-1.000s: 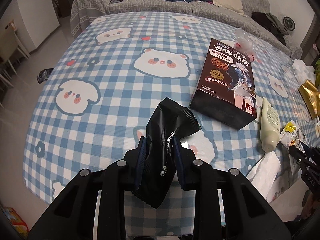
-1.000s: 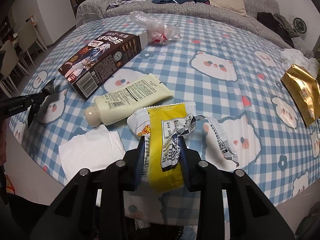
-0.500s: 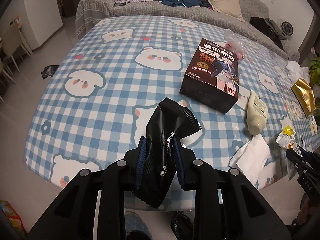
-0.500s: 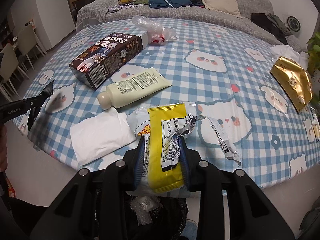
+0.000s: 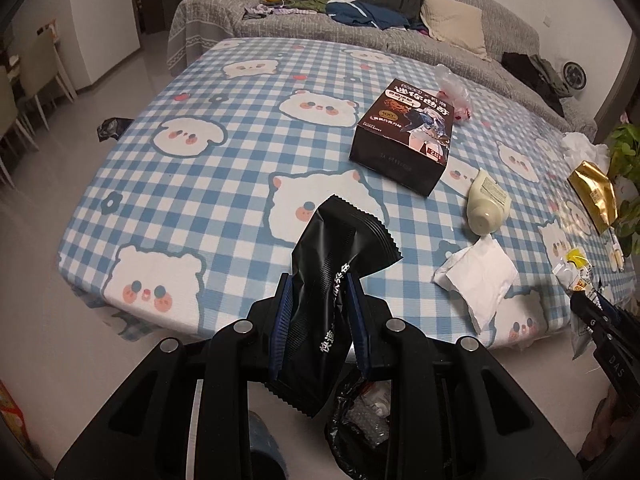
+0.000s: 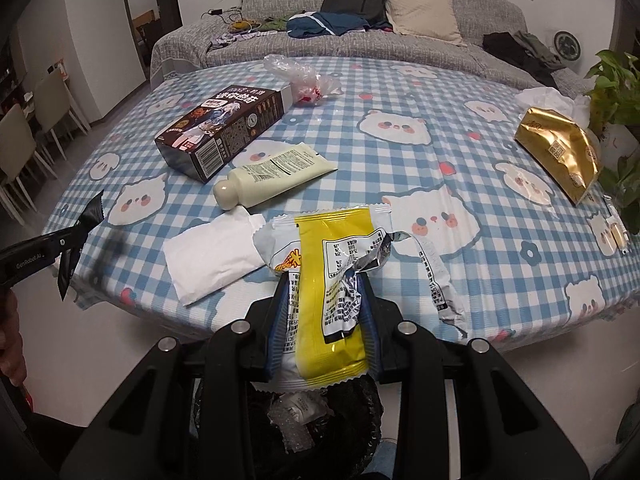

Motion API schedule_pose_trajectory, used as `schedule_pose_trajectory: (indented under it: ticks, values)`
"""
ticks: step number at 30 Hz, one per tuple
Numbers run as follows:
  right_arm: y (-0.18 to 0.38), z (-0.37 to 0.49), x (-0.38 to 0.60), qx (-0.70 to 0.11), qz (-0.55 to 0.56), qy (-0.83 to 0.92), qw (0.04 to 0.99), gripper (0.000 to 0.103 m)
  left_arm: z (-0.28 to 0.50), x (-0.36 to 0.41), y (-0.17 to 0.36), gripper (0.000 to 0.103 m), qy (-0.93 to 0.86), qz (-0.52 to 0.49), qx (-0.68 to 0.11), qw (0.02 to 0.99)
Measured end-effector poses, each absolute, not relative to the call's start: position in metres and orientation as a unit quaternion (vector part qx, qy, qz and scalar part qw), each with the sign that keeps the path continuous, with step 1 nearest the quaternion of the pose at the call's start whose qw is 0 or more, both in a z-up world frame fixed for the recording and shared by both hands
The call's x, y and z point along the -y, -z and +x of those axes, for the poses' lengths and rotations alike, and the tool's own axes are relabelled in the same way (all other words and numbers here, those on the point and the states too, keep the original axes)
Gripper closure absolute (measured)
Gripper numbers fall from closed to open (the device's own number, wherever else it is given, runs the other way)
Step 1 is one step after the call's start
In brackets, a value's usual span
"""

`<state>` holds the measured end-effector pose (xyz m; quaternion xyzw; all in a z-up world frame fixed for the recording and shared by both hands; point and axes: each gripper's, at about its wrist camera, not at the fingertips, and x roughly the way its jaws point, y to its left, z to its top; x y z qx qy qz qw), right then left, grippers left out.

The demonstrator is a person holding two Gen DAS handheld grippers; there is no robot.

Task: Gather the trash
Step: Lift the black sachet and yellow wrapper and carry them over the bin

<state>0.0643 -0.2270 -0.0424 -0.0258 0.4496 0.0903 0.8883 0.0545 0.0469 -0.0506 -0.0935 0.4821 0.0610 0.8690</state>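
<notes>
My left gripper point(image 5: 318, 322) is shut on a black snack wrapper point(image 5: 326, 280), held in the air off the near edge of the table. My right gripper point(image 6: 322, 318) is shut on a torn yellow and white snack wrapper point(image 6: 330, 276), also past the table's edge. Below both hangs a bin lined with a black bag point(image 6: 360, 420), with crumpled packaging inside; the same bin point(image 5: 356, 416) shows under the left gripper. In the right wrist view the left gripper point(image 6: 76, 240) and its wrapper appear at the far left.
On the checked bear tablecloth point(image 5: 240, 168) lie a dark cookie box point(image 5: 404, 136), a cream tube point(image 6: 276, 174), a white tissue point(image 6: 212, 256), a clear plastic bag point(image 6: 300, 76), a gold pouch point(image 6: 560, 156) and crumpled white paper point(image 6: 548, 98). A grey sofa point(image 6: 400, 56) stands behind, a plant point(image 6: 616, 92) at right.
Both grippers have drawn back from above the table to beyond its near edge, each keeping its wrapper. The black-lined bin has come into view beneath them.
</notes>
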Motion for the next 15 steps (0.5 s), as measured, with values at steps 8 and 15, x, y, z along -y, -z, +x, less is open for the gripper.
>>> schedule_pose_trajectory:
  ticks: [8,15]
  values:
    - [0.041,0.031,0.235,-0.428,-0.011,-0.08,0.9,0.072,0.013,-0.041,0.048,0.077,-0.066,-0.101,-0.466,0.876]
    - [0.037,-0.001,0.236,-0.41,-0.005,-0.08,0.908,0.072,-0.022,-0.03,0.048,0.077,-0.066,-0.095,-0.456,0.883]
